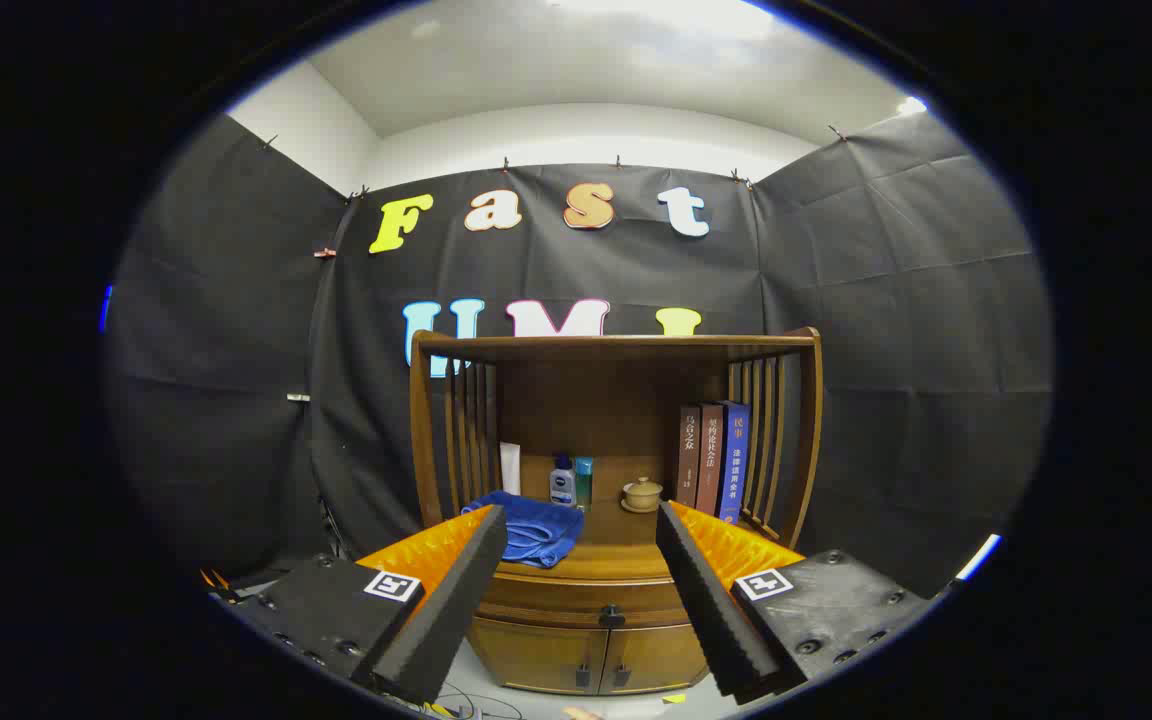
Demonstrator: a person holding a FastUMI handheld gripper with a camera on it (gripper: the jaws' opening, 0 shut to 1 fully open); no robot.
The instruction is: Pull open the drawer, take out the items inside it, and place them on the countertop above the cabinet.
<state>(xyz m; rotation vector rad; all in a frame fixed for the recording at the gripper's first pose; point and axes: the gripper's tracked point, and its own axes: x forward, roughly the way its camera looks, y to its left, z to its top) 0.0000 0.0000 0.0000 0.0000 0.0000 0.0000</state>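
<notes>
Wooden drawer (586, 598) is sitting shut below the tabletop's (596, 565) front edge; we are holding the tongs (581, 530) apart, its knob (612, 616) centred ahead.

The gripper (581, 600), its fingers spread wide and holding nothing, hides both ends of the closed drawer (586, 598) at lower centre. The left finger (451, 600) covers part of the folded blue cloth (528, 527). The cabinet doors (586, 655) are cut off at the bottom. The small bottle (562, 482) is too small to identify.
</notes>
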